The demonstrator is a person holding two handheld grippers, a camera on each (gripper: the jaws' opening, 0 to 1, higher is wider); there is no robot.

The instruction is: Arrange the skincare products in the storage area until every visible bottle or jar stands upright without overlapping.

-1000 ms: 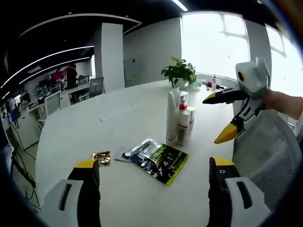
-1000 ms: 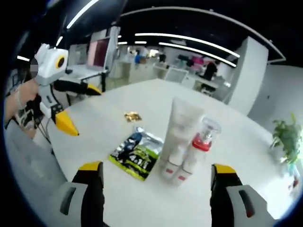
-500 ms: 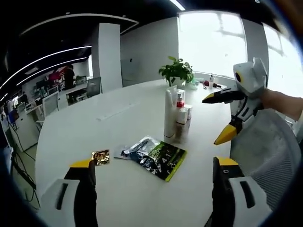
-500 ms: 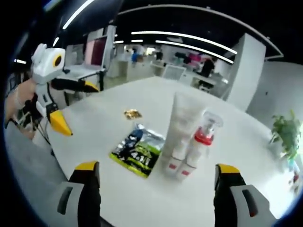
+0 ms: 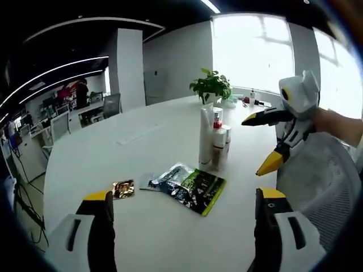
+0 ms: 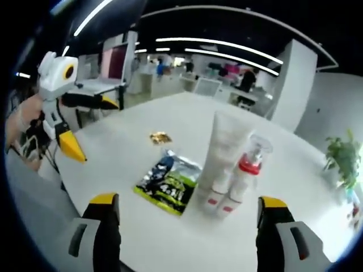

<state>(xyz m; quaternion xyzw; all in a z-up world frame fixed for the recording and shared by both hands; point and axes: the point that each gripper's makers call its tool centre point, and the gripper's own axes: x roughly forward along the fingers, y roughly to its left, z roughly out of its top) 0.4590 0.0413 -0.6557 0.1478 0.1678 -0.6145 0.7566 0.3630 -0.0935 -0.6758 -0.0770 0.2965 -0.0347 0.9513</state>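
**Both claws wide, hovering over the surface; bottles clustered upright**

Left claw [image 5: 181,226]: jaws spread wide, nothing between them, held above the near edge of the white round surface [image 5: 85,164]. It also shows at the left in the right gripper view [image 6: 85,127], yellow-tipped jaws apart, a hand [image 6: 25,133] on its grip.

Right claw [image 6: 184,229]: jaws also wide apart, holding nothing, above the near edge of the surface. In the left gripper view it comes in from the right [image 5: 261,141], jaws open, pointing toward the bottle cluster and apart from it.

Skincare products: a tight group standing upright mid-surface.
- tall white tube [image 6: 224,150], cap down
- pump bottle [image 6: 249,170] with red collar and clear cap, just beside the tube on its right in the right gripper view
- two small white bottles [image 6: 214,192] in front, at the tube's base
- can't tell whether they touch each other

Same cluster in the left gripper view [image 5: 212,141], beyond the pouch.

Other items:
- dark and green foil pouch [image 6: 169,182] lying flat, just beside the cluster on its left in the right gripper view
- small gold sachet [image 6: 160,137] flat, further out past the pouch
- potted plant [image 5: 212,88] at the far edge of the surface, with more small bottles [image 5: 252,101] to its right
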